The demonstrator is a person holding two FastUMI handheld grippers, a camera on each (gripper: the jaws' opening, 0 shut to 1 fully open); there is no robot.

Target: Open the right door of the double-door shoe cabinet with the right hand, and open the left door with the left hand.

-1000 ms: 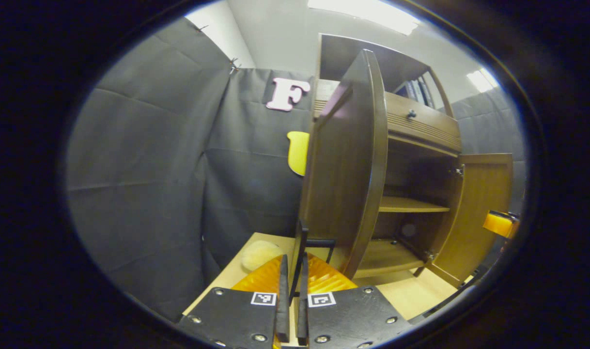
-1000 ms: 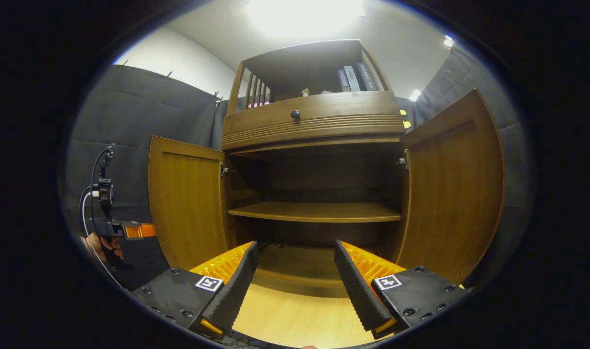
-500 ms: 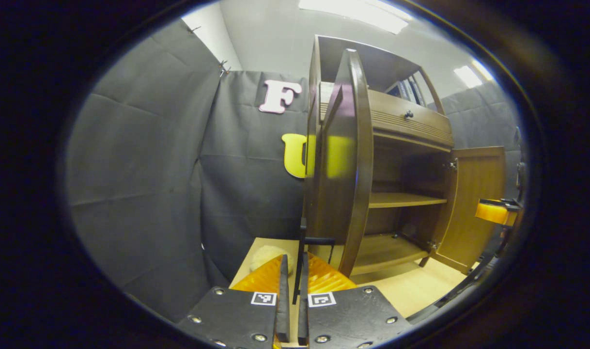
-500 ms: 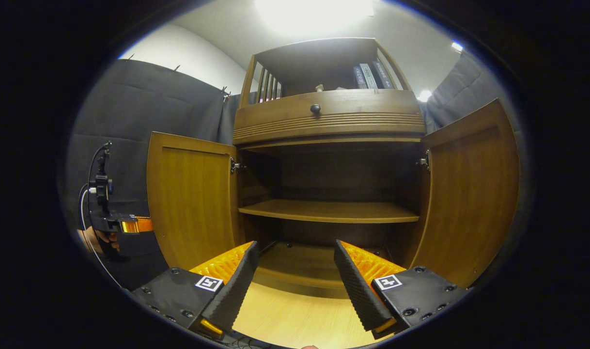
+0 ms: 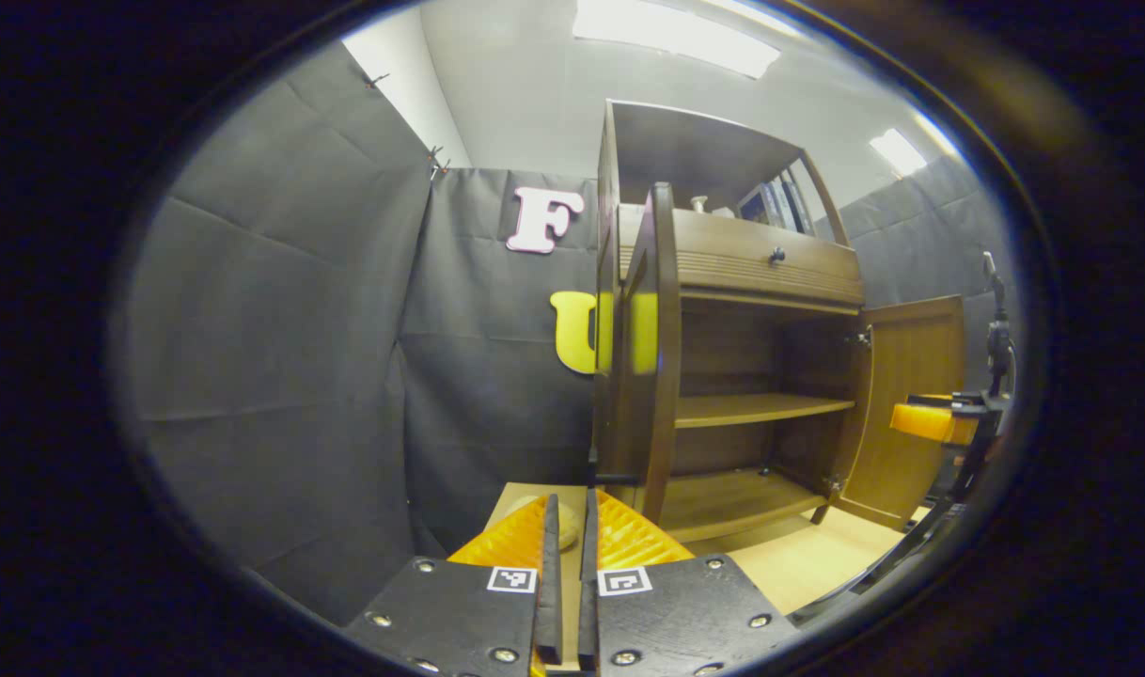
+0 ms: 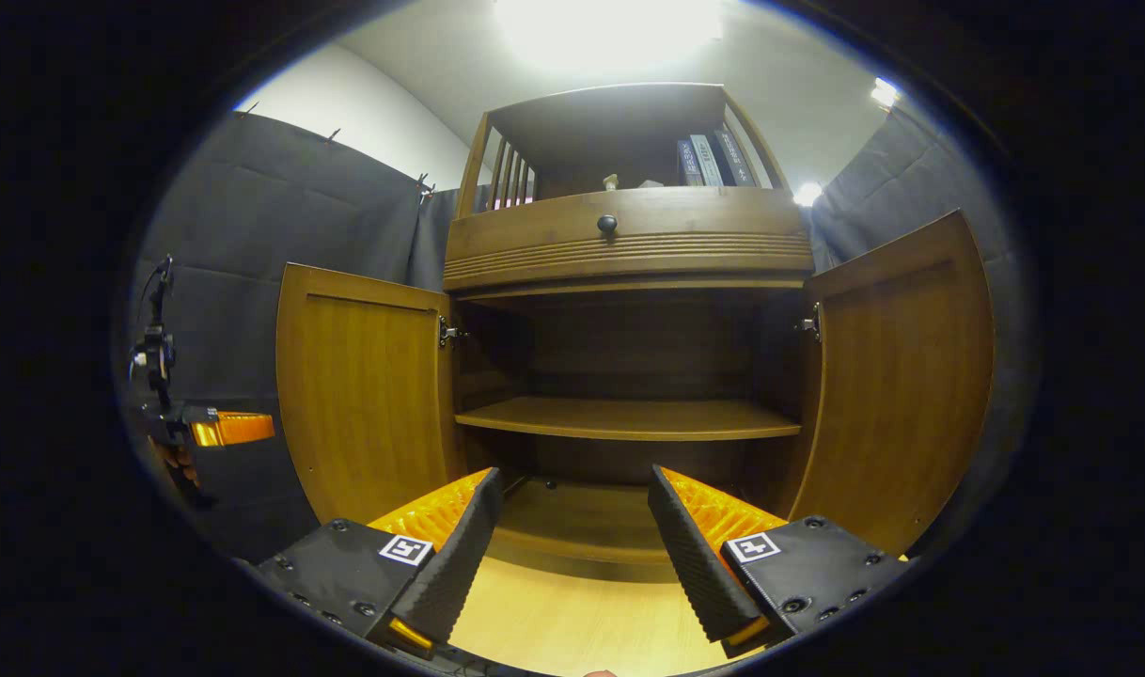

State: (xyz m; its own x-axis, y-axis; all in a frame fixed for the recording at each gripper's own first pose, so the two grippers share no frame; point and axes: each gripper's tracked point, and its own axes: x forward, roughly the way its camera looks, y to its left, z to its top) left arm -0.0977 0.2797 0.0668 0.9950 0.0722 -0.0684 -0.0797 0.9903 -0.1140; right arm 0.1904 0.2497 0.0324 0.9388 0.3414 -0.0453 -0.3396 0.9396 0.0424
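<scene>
Standing open, both doors of our shoe cabinet (image 6: 619, 376): left door (image 6: 361, 395), right door (image 6: 897, 376). Our left claw (image 5: 565, 574) is pinched closed on nothing beside the left door's edge; our right claw (image 6: 568, 555) gapes wide, facing the shelves.

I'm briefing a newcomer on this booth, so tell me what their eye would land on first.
The wooden shoe cabinet with both doors swung wide: the left door and right door flank a bare middle shelf. In the right gripper view the right tool gapes open before it. In the left gripper view the left tool sits closed beside the left door's edge.
</scene>
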